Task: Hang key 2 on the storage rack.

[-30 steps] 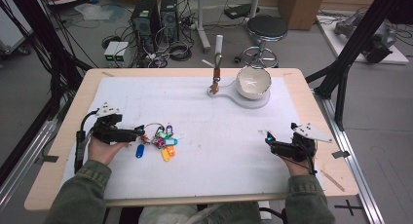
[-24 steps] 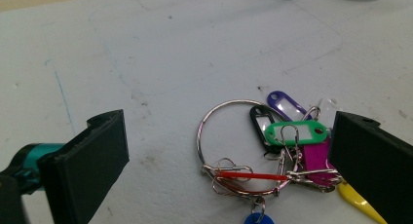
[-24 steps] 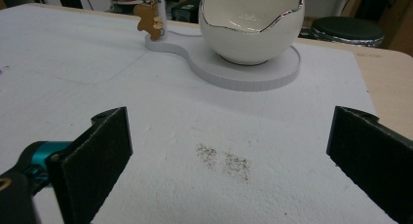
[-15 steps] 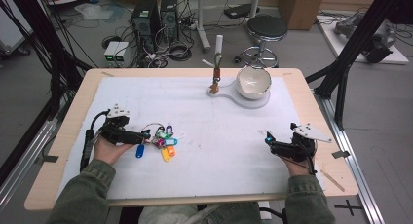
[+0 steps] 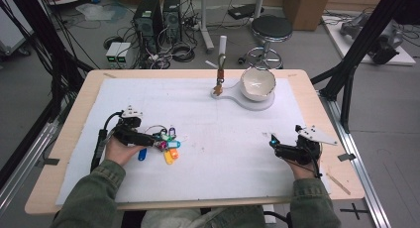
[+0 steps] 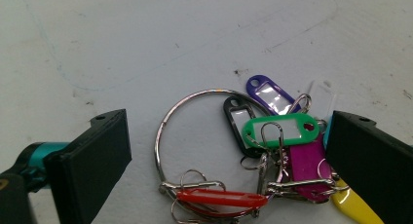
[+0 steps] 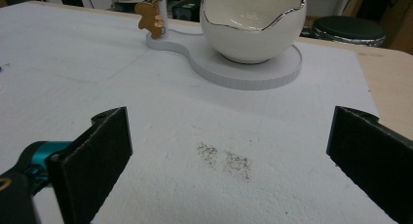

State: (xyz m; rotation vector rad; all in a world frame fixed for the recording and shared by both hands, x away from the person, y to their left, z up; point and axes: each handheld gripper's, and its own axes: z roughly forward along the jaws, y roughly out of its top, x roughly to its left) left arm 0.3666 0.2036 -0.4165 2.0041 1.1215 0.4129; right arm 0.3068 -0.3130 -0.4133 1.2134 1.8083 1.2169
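Keys on a ring (image 6: 214,151) lie near-left on the counter (image 5: 233,139), between the left gripper's (image 6: 229,151) wide-open jaws. Closing on loose tags alone could let the bunch slip. Right gripper (image 7: 229,156) rests open.

The key ring (image 6: 204,136) is bright, polished metal, and the tags (image 6: 282,129) on it are smooth, glossy plastic with clear windows. The left tool (image 6: 226,160) has matt black jaws. The white sheet (image 7: 160,136) over the desk (image 5: 79,96) looks rough and grainy; the desk's bare edge is pale wood. The bowl (image 7: 253,24) is glossy white ceramic with a shiny silver rim, on a matt white base (image 7: 253,73).
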